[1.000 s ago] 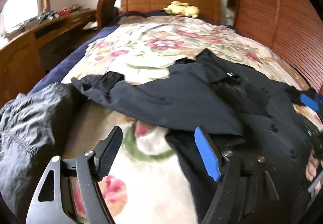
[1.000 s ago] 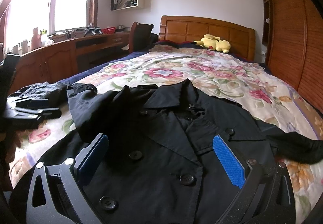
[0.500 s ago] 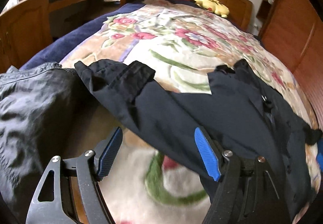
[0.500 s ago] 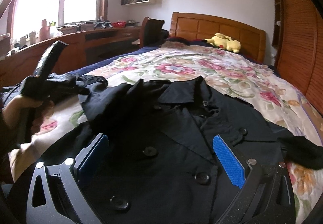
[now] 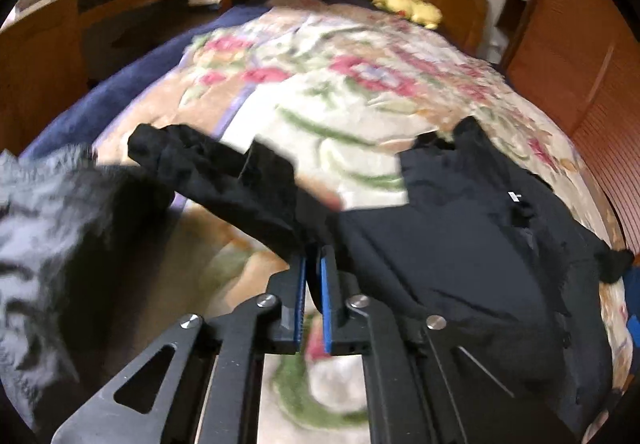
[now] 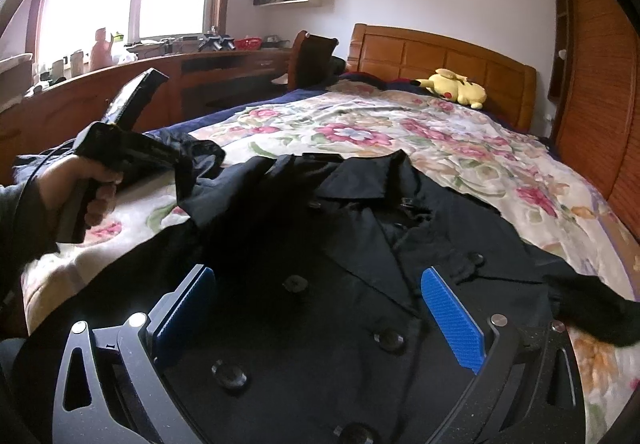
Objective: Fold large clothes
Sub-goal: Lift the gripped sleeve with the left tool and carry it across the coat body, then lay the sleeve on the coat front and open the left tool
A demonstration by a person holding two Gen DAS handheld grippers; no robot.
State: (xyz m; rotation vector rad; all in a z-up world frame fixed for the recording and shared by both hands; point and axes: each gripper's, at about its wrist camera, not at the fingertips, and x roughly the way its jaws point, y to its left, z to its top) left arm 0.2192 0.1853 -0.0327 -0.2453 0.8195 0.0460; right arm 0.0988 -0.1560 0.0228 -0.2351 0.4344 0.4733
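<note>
At the far left of the right wrist view, a hand (image 6: 86,188) grips the handle of the left claw (image 5: 313,272), whose blue pads have just been closing and now pinch the edge of the black coat's sleeve (image 5: 224,180). In the left wrist view that sleeve runs from the claw up and to the left, its cuff end lying on the floral bedspread (image 5: 320,84), and just left of it sits a crumpled grey garment (image 5: 44,244), blurred.

The black coat (image 6: 320,244) lies front-up across the near part of the bed. Its long axis runs from the camera toward the wooden headboard (image 6: 440,56), with the collar (image 6: 360,180) pointing at the headboard and the buttoned front (image 6: 296,284) coming down toward the right claw. The pinched sleeve reaches out to the left, and the other sleeve (image 6: 592,308) trails off to the right over the bedspread.

The right claw (image 6: 320,320) hangs over the lower front of the coat, released, its two blue pads standing wide apart with only buttons and cloth seen below them; whether the fingers touch the cloth cannot be told.

Further back, a yellow plush toy (image 6: 456,86) rests on the bed against the headboard. A wooden desk (image 6: 160,84) lines the left wall under the window, and a louvred wardrobe (image 6: 596,84) stands on the right.
</note>
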